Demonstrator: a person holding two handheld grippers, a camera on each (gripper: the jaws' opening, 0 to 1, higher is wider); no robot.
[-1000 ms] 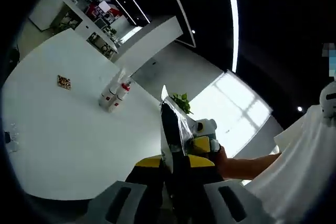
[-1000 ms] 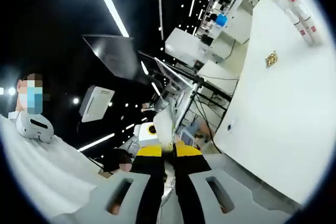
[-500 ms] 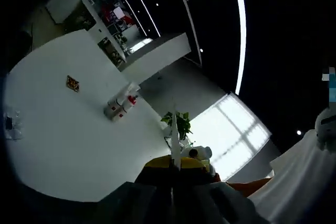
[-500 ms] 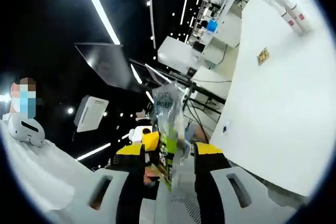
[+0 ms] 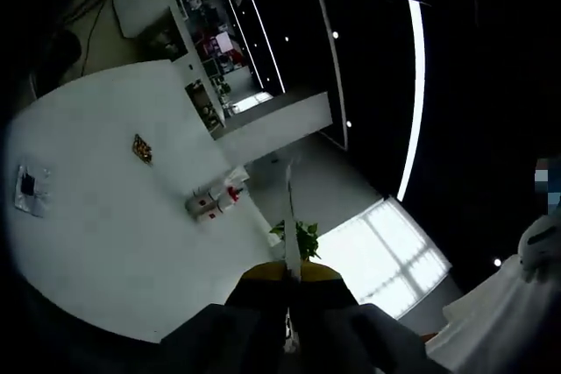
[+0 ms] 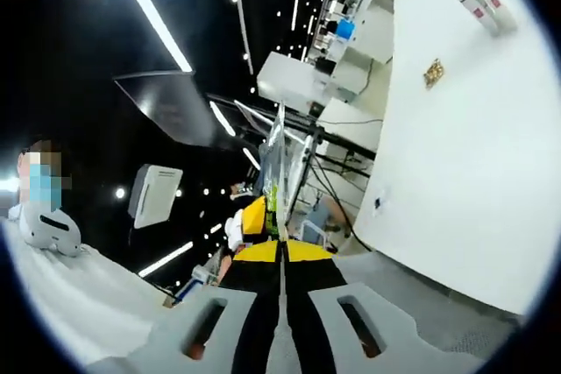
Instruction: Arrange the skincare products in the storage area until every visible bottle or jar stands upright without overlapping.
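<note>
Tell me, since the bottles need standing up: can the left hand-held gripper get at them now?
Probably not yet. The left hand-held gripper is shut on a thin packet, and the bottles lie well off across the table.

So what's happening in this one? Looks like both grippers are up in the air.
A person holds both grippers raised off the white table, each shut on a thin clear plastic packet seen edge-on: the left gripper pinches one clear packet, and the right gripper pinches a clear packet with green print. On the table, well away from both, two white bottles with red caps lie side by side, not upright. A small brown item and a flat white packet also rest there.
</note>
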